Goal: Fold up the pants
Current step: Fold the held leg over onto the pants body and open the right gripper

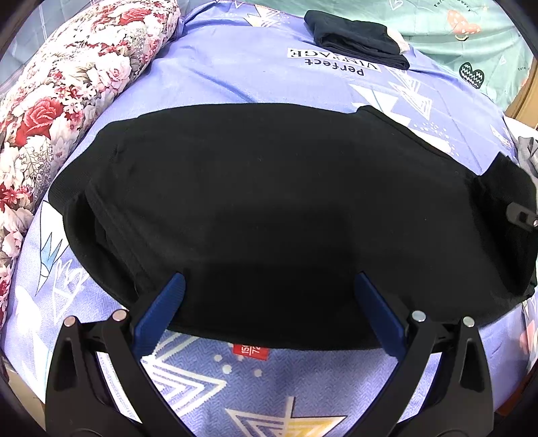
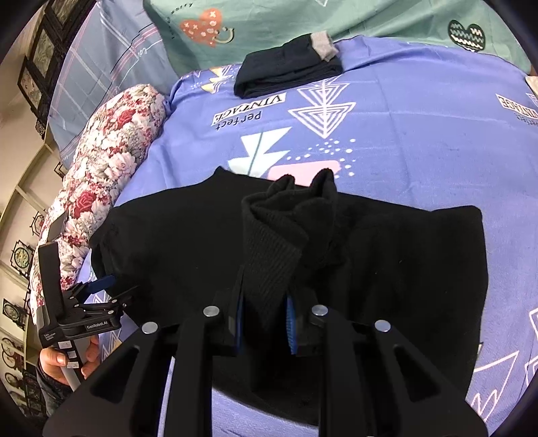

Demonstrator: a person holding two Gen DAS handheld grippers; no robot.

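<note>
Black pants (image 1: 269,208) lie folded across a purple patterned bedsheet (image 1: 252,74). A red size tag (image 1: 250,351) sticks out from their near edge. My left gripper (image 1: 269,292) is open, its blue fingers (image 1: 161,306) spread over the near edge of the pants and holding nothing. It also shows in the right wrist view (image 2: 101,285), at the pants' left end. My right gripper (image 2: 264,322) is shut on a bunched ribbed end of the pants (image 2: 272,245) and lifts it above the flat part (image 2: 420,269).
A floral rolled quilt (image 1: 60,101) lies along the left side of the bed. A dark folded garment (image 1: 359,37) lies at the far side near a green pillow (image 2: 302,23). A grey cloth (image 1: 526,151) shows at the right edge.
</note>
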